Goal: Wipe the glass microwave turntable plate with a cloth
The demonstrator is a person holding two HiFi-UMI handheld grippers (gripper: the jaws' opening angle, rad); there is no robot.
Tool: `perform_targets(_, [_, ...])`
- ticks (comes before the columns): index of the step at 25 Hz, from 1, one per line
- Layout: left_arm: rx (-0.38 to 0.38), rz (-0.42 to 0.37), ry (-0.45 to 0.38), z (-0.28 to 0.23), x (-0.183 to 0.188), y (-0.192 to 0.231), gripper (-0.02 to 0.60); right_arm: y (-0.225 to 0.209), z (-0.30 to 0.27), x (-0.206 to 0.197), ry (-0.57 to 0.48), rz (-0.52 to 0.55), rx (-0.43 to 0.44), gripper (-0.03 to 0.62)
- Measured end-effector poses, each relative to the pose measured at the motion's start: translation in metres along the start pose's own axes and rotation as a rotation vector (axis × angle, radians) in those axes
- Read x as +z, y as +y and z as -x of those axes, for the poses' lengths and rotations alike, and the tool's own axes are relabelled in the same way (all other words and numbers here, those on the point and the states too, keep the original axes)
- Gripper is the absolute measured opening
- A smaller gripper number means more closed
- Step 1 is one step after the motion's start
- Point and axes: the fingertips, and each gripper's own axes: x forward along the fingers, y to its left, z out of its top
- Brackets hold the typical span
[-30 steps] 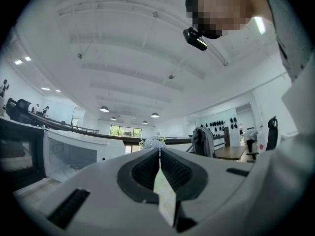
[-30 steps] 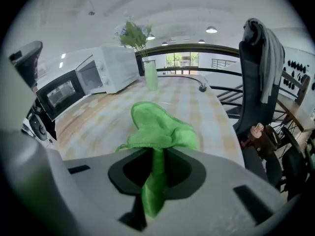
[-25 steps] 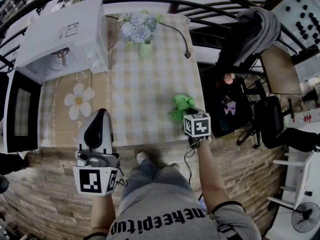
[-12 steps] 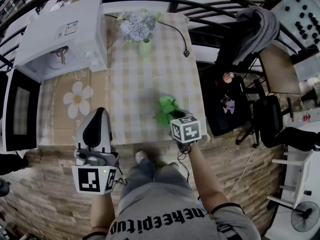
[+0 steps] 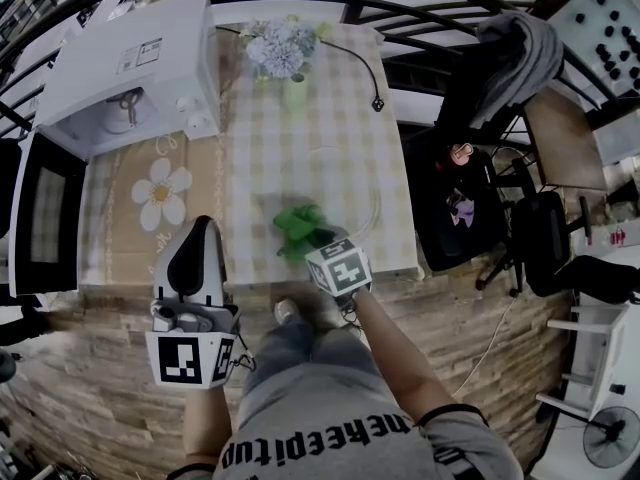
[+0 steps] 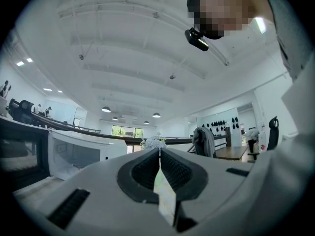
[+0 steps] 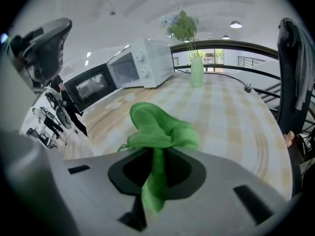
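Observation:
My right gripper (image 5: 308, 240) is shut on a bunched green cloth (image 5: 297, 224), just above the checked table near its front edge. In the right gripper view the green cloth (image 7: 157, 129) bulges out past the right gripper (image 7: 155, 154). The clear glass turntable plate is faint; part of its rim (image 5: 376, 206) curves to the right of the cloth, and the rim (image 7: 266, 151) shows again as an arc on the tabletop. My left gripper (image 5: 198, 226) is shut on nothing, held upright by the front left table edge. Its left gripper view (image 6: 158, 154) looks up at the ceiling.
A white microwave (image 5: 130, 68) stands at the table's back left with its door (image 5: 40, 218) swung open. A vase of flowers (image 5: 293, 93) and a black cable (image 5: 350, 63) are at the back. A chair with a grey jacket (image 5: 510, 58) stands to the right.
My right gripper has carried the green cloth leftward along the table's front, from the right corner toward the middle. The left gripper has stayed where it was.

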Motion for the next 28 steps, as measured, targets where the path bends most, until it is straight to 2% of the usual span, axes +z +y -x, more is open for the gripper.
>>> perform_targets(8, [0.000, -0.002, -0.007, 0.004, 0.002, -0.002, 0.011, -0.017, 0.014, -0.012, -0.011, -0.009, -0.032, 0.060])
perform_targets(28, [0.006, -0.011, -0.008, 0.005, 0.005, -0.018, 0.011, -0.111, 0.062, -0.046, -0.040, -0.134, -0.206, 0.060])
